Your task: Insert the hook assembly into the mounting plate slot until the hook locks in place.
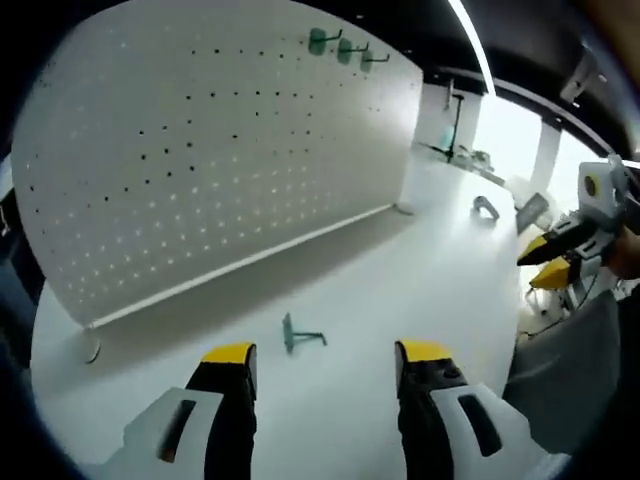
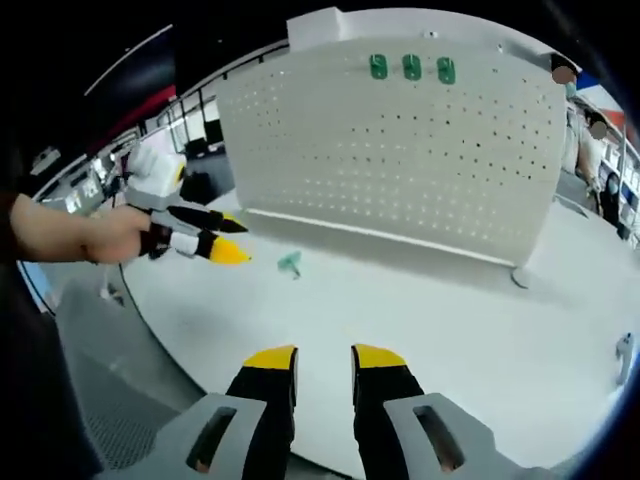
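A single green hook assembly (image 1: pixel 300 336) is lying loose on the white table (image 1: pixel 400 280), a little in front of the pegboard. In the left gripper view it is sitting just beyond the gap between that gripper's jaws; in the right gripper view the same piece (image 2: pixel 290 263) is resting farther off, close to the tip of the other tool.

The mounting plate (image 1: pixel 220 150) is a white perforated pegboard standing upright on the table, its face dotted with rows of small holes. Three green hooks (image 1: pixel 342 47) are already hanging side by side along its top edge, appearing again in the right gripper view (image 2: pixel 411 68). That is making four green hooks in all.

The left gripper (image 1: pixel 325 358) is hovering over the table with its yellow-tipped jaws spread wide and holding nothing. In the right gripper view it (image 2: pixel 232 238) is coming in from the left, gripped by a hand (image 2: pixel 110 235). The right gripper (image 2: pixel 323 358) is poised with its jaws slightly parted and empty; it (image 1: pixel 545 262) is showing at the right edge of the left gripper view.

The table is smooth, white and curved at its edge. A long ceiling light (image 1: pixel 475 45) is glowing overhead, and bright windows are showing beyond. No writing is readable anywhere.
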A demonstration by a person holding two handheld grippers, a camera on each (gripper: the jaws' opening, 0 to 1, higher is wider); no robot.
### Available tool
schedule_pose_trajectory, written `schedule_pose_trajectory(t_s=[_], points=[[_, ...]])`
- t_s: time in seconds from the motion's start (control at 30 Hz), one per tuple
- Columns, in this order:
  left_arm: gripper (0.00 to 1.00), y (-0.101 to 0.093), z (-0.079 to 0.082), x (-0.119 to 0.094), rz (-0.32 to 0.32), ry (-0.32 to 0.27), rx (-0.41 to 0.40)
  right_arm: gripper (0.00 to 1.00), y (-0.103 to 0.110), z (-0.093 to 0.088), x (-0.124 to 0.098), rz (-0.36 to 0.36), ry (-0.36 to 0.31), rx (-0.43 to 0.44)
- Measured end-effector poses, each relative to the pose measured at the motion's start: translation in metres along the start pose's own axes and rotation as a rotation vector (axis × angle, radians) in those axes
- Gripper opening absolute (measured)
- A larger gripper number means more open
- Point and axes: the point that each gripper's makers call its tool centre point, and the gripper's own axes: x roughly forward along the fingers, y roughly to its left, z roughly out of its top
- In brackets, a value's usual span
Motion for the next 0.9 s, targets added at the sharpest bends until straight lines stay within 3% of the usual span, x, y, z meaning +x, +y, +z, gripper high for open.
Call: schedule_pose_trajectory(t_s=[0.17, 0.43, 0.9], points=[[0.52, 0.008, -0.011, 0.019, 0.009, 0.049, 0.02, 0.2, -0.008, 0.005, -0.004, -0.021, -0.004, -0.005], [0.34, 0.02, -0.024, 0.042, 0.016, 0.119, 0.082, 0.19, -0.011, -0.004, -0.003, -0.032, 0.015, 0.013], [0.18, 0.028, -0.034, 0.063, -0.04, 0.164, 0.095, 0.19, -0.007, -0.007, 0.002, -0.025, 0.034, 0.023]])
